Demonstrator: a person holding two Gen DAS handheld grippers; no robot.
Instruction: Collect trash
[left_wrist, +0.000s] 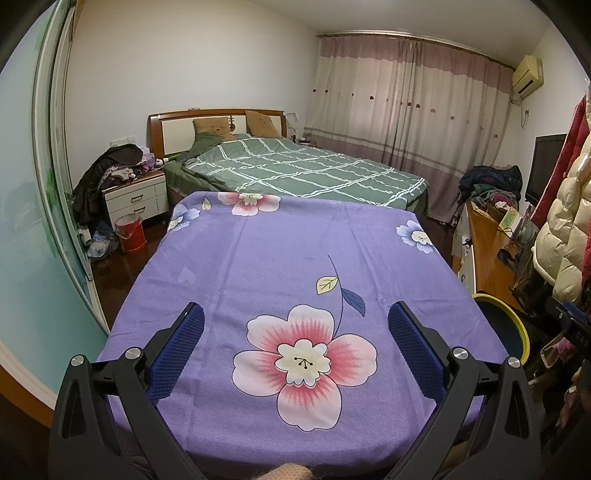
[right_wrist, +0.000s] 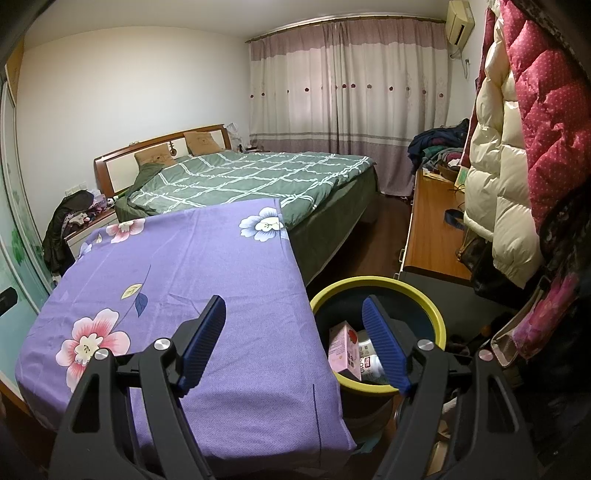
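Lying in the bin, a pink carton below right tongs.

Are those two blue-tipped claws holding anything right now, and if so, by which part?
Nothing is held. The left gripper and the right gripper both stand open with nothing between their fingers.

White walls frame a wooden-headboard bed under a green checked quilt; pink-and-cream drawn curtains cover the far wall, a white bedside cabinet sits on the dark wooden floor.
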